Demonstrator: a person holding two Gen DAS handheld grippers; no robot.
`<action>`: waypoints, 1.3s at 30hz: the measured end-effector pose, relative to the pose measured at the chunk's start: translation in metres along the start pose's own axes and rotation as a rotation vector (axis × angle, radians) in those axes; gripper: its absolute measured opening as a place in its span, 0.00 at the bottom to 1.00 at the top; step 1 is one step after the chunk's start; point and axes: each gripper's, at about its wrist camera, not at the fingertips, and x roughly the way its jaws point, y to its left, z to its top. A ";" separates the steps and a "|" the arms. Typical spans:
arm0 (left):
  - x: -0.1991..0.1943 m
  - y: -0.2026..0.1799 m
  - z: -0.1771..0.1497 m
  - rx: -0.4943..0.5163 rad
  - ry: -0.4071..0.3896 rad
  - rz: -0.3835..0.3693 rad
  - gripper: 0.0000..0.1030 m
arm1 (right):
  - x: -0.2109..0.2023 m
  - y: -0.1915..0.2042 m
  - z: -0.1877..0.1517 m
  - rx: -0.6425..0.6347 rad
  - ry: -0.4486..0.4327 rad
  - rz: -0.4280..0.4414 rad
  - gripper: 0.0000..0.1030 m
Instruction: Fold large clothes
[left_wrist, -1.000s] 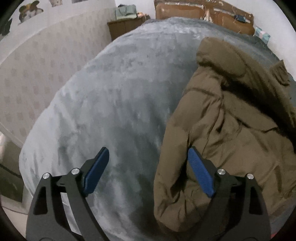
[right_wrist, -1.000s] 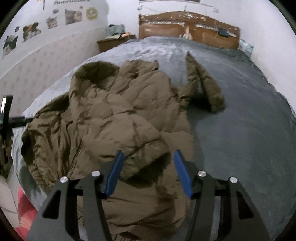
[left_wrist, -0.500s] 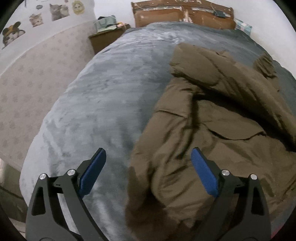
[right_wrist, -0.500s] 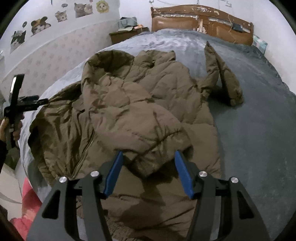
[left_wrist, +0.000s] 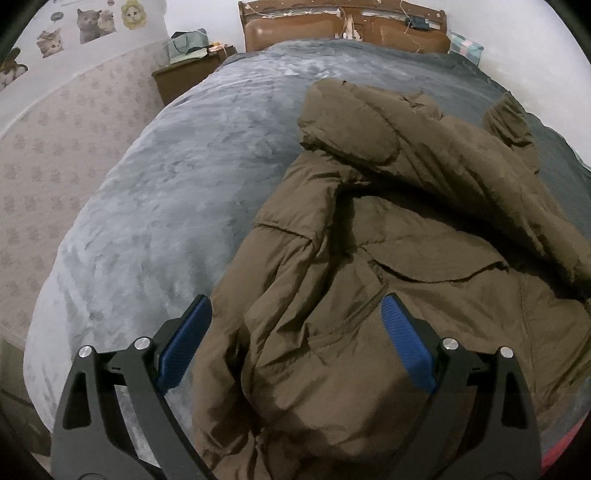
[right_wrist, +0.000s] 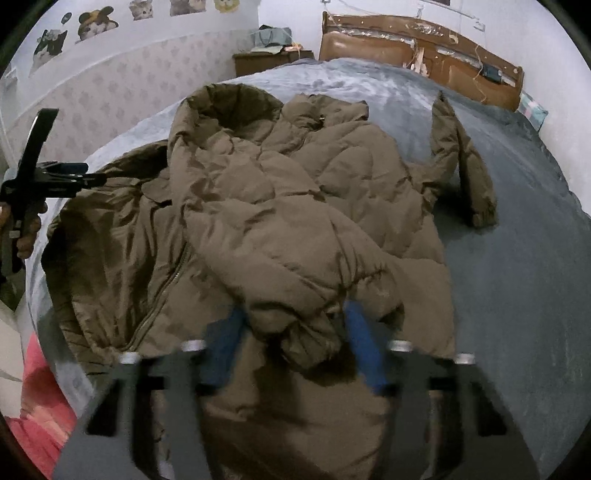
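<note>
Brown padded coat (right_wrist: 280, 221) heaped at bed (left_wrist: 166, 177) near edge; left gripper (left_wrist: 295, 339) spread over hem, right gripper (right_wrist: 295, 339) spread astride sleeve cuff, likely readying grasp

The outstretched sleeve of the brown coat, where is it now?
In the right wrist view the sleeve lies on the grey blanket, right of the coat body, pointing toward the headboard.
</note>
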 end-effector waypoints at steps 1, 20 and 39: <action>0.002 0.000 0.001 -0.001 0.000 0.000 0.90 | 0.002 -0.002 0.002 0.003 0.002 0.003 0.33; 0.045 -0.005 0.074 0.056 0.012 0.052 0.89 | 0.057 -0.107 0.162 0.172 0.008 0.012 0.21; 0.110 -0.001 0.149 -0.005 0.082 0.009 0.90 | 0.127 -0.158 0.218 0.277 0.075 -0.082 0.72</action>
